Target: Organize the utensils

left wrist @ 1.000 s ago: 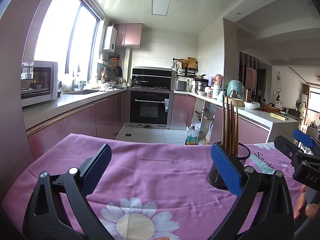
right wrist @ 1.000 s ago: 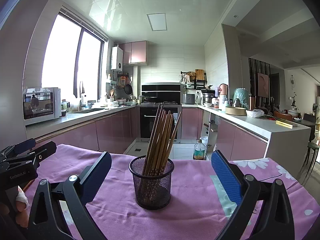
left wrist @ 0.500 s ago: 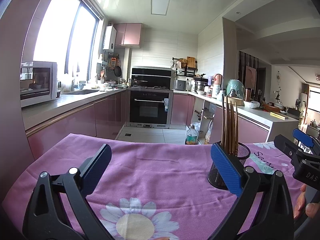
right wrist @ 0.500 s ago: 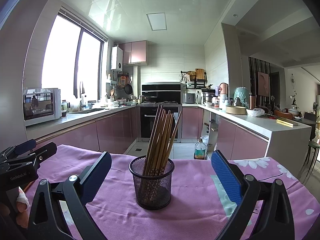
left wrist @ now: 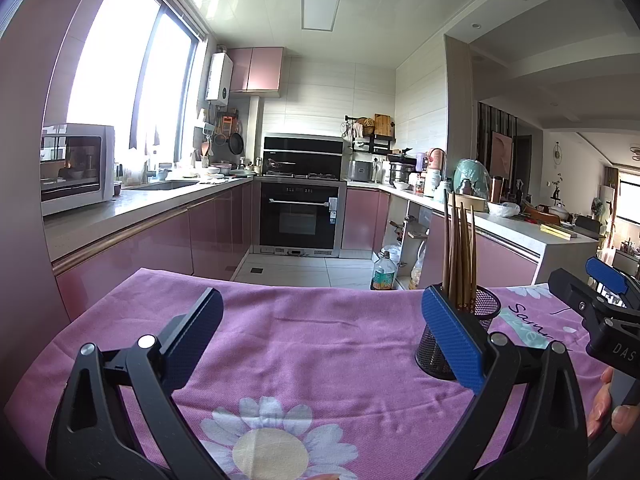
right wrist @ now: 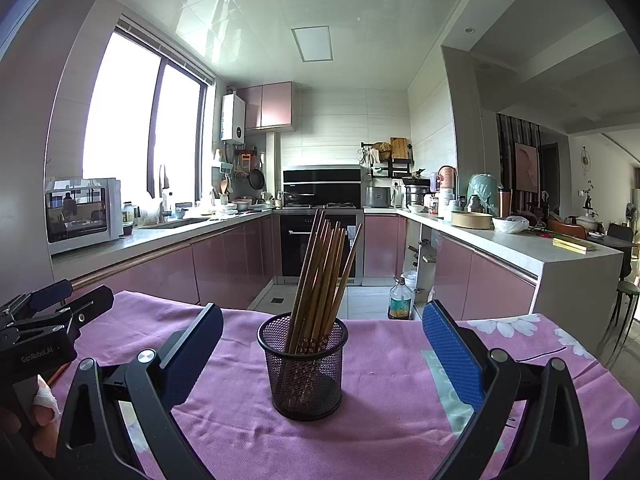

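Chopsticks (right wrist: 320,280) stand bunched in a mesh cup (right wrist: 304,372) mid-bench (right wrist: 400,400), between the right tool (right wrist: 320,352) jaws. Both tools released, left tool (left wrist: 320,348) over bare cloth. Sticks look light, stiff, slick; pinch the upper shafts. Cup tips easily.

The counter (right wrist: 400,432) is covered with a purple cloth (right wrist: 248,440) that has white daisies on it. A black mesh cup (right wrist: 306,372) stands upright on the cloth, and brown chopsticks (right wrist: 324,280) lean inside it.
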The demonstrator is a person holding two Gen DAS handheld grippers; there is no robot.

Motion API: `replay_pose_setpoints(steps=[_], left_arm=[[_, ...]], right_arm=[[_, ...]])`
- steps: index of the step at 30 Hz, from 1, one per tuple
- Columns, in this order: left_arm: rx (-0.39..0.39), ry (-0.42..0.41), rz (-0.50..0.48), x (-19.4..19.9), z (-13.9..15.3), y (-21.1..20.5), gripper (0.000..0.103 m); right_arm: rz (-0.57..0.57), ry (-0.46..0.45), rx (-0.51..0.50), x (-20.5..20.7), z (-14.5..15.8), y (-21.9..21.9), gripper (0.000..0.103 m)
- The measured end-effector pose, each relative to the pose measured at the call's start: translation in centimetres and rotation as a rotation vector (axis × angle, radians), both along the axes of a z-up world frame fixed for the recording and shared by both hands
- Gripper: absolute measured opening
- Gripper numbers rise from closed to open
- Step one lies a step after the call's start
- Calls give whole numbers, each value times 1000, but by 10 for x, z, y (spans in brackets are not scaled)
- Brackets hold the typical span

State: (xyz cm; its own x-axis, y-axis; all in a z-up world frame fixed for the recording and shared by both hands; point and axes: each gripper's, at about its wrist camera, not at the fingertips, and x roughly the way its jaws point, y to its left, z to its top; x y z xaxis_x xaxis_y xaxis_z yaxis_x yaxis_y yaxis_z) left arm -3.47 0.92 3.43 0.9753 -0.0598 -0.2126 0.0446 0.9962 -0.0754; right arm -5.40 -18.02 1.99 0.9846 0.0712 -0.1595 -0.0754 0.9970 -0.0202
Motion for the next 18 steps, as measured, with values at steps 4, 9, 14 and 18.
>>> replay_pose_setpoints(steps=[4,9,14,18], left_arm=[[1,0,1,0,0,0,98],[1,1,1,0,0,0,98],[1,0,0,0,0,0,98],[1,2,0,1,0,0,98]], right_arm=[[0,1,0,0,0,0,96],[1,1,1,0,0,-1,96],[0,1,1,0,0,0,96],[0,1,1,0,0,-1,96]])
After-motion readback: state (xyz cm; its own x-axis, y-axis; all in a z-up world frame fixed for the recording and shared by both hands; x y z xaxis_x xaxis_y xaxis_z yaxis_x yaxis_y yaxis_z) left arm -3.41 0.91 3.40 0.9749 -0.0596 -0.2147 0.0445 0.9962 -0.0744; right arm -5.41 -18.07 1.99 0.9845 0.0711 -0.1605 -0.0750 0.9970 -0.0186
